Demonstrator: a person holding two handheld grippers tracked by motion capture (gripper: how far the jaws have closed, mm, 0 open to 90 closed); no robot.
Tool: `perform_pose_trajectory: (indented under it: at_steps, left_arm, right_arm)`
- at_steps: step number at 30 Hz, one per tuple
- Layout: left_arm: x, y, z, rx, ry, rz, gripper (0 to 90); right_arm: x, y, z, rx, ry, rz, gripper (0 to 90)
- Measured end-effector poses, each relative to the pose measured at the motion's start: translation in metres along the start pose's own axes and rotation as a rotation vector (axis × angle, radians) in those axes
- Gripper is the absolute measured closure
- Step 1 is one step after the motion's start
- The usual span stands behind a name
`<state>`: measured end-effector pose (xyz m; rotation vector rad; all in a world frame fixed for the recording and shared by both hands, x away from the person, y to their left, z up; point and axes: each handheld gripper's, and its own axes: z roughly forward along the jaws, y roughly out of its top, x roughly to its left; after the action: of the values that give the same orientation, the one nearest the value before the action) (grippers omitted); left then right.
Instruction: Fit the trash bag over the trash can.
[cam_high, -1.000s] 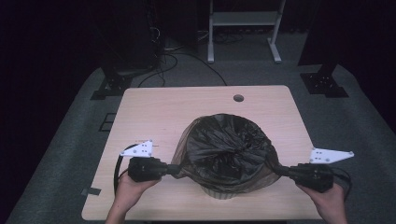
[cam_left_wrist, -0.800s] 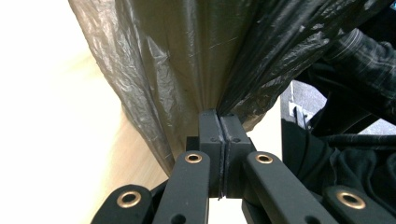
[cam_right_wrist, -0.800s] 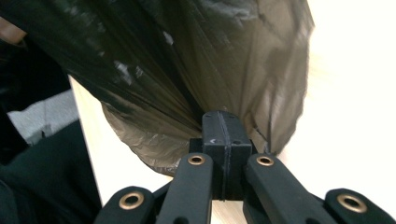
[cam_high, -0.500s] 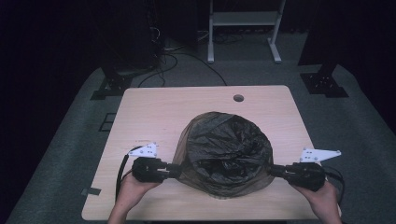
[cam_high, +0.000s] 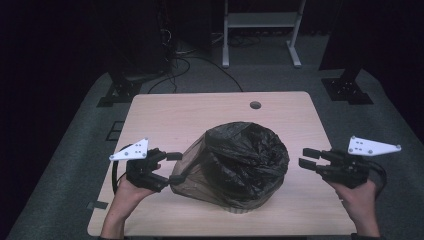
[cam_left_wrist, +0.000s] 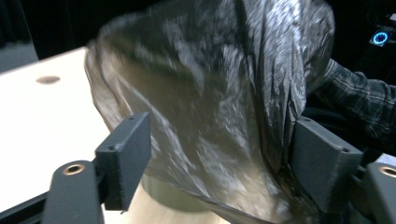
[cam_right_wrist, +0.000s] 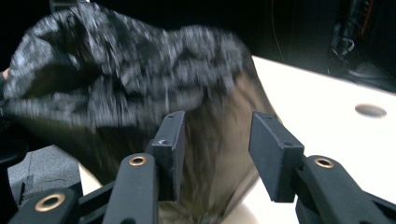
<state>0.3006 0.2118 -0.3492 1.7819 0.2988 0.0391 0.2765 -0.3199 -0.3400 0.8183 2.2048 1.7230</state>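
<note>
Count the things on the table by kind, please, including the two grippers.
Black bin bag: 1
Small bin under the bag: 1
Grippers: 2, left gripper and right gripper
Total: 4

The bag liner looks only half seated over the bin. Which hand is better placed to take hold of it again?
Left, probably. The left tongs stand open with the black bag's stretched edge between them, one pad touching it. The right tongs are open too, but clear of the bag.
</note>
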Motion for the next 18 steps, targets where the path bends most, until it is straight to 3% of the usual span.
perform_pose_trajectory:
  at_steps: [6, 10, 14, 18]
  left_arm:
    - [-0.009, 0.013, -0.012, -0.058, -0.031, 0.047, 17.6]
    - [-0.012, 0.017, -0.020, -0.074, -0.005, 0.057, 17.7]
    - [-0.002, 0.018, -0.015, -0.075, 0.029, 0.032, 17.8]
    - [0.016, 0.016, 0.001, -0.082, 0.022, -0.013, 19.6]
  right_arm:
    - [-0.003, 0.034, 0.024, 0.009, 0.008, -0.041, 52.1]
    - [-0.008, 0.047, 0.044, 0.019, 0.017, -0.053, 52.4]
    - [-0.021, 0.055, 0.065, 0.035, 0.017, -0.033, 52.6]
    - [-0.033, 0.058, 0.084, 0.066, 0.026, -0.001, 54.1]
